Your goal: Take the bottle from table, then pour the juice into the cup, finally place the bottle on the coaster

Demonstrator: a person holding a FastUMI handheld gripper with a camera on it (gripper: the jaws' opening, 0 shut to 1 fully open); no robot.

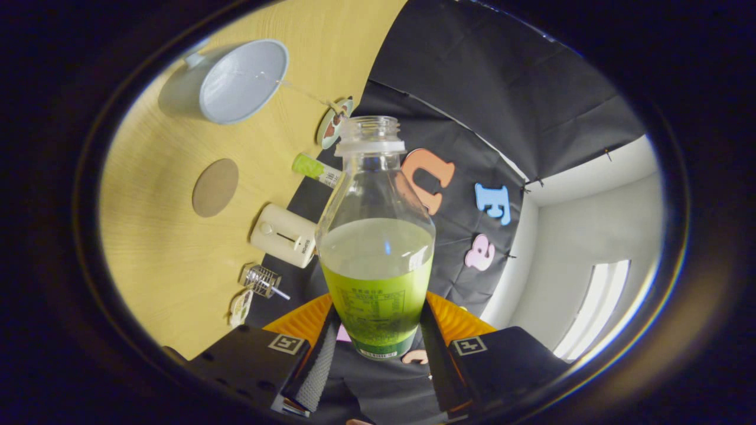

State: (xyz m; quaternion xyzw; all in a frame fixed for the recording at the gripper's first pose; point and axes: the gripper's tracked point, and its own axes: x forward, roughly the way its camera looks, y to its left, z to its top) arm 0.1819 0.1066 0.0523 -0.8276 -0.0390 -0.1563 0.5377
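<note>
Item: bottle (376, 236), clear plastic, uncapped, green label on the lower body, pale juice filling about the lower half. Held between the fingers of the tongs (378, 348), both pressing on the labelled lower part; lifted clear of the worktop (153, 248), with the view rolled well over.

Handling, as a judgement: light to middling in weight; thin walls likely to give under a hard squeeze; label smoother than bare plastic, so some risk of slipping or twisting. The hold sits low, under the liquid. With the mouth open, any quick tilt would let juice out. A grip at the label band seems the soundest place.

Item: cup (239, 79), pale, wide-mouthed, with a handle, on the worktop well beyond the bottle's mouth.

Item: coaster (215, 187), round, brown, flat on the worktop between the cup and the tongs, bare wood all round it.

Clutter along the worktop's far edge, next the wall: small green tube (316, 169), cream box (283, 235), wire gadget (263, 280), round patterned disc (333, 122). Open room lies on the cup and coaster side.
</note>
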